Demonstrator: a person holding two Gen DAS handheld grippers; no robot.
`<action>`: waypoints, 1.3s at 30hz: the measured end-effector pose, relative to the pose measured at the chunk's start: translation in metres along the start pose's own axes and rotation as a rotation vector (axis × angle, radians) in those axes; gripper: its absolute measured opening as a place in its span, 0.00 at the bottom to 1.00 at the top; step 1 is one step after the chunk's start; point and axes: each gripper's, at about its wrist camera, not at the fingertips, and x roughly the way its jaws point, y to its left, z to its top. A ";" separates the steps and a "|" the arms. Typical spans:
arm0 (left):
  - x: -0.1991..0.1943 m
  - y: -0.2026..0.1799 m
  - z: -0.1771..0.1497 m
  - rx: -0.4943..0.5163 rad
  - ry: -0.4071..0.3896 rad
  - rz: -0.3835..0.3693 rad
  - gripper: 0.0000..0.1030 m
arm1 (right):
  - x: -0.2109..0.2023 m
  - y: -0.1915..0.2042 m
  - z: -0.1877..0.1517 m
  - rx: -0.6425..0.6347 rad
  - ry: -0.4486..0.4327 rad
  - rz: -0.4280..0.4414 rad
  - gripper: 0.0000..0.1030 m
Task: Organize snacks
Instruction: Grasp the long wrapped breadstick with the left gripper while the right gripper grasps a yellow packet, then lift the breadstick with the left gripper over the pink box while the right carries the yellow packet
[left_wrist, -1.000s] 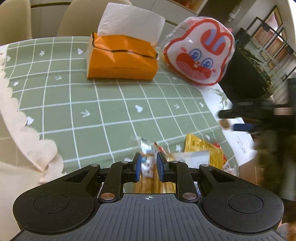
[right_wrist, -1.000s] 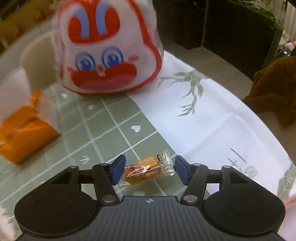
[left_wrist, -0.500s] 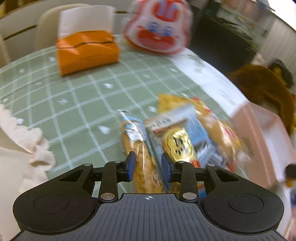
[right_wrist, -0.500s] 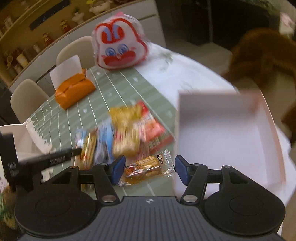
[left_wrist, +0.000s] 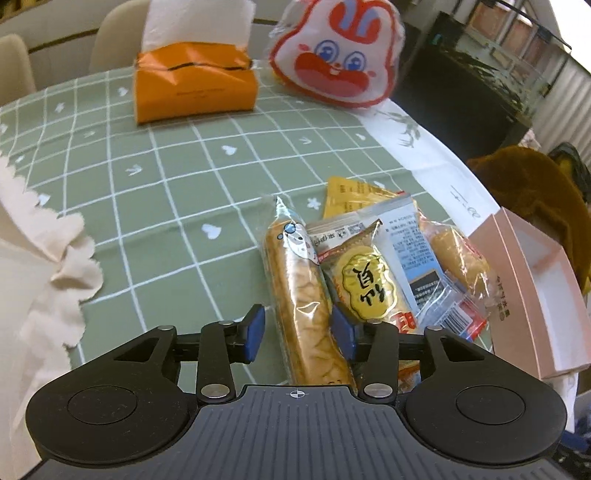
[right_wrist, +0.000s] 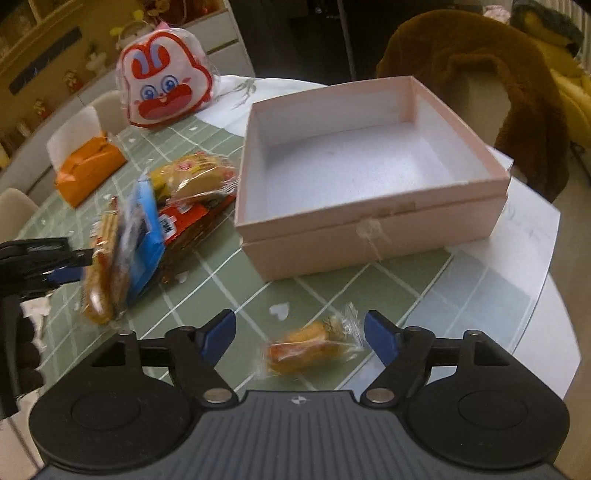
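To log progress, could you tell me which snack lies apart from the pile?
The small orange wrapped snack, alone between the right gripper's open jaws.

You are looking at one pink box (right_wrist: 369, 229), one orange tissue pack (left_wrist: 195, 88) and one rabbit-face bag (left_wrist: 338, 55) sitting on the table. One small wrapped snack (right_wrist: 310, 345) is lying apart from the pile. In the pile you are seeing at least four packets, among them one long roll (left_wrist: 301, 295) and one gold-label packet (left_wrist: 364, 284); overlaps are hiding the exact count.
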 end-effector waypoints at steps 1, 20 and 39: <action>0.001 -0.002 0.000 0.010 -0.002 -0.006 0.43 | -0.002 -0.001 0.001 0.003 -0.010 -0.010 0.75; -0.056 -0.048 -0.087 0.242 0.146 -0.264 0.36 | 0.005 -0.014 -0.025 -0.063 0.050 -0.029 0.78; -0.051 -0.048 -0.078 0.200 0.097 -0.151 0.32 | -0.018 0.031 -0.028 -0.194 -0.025 0.122 0.80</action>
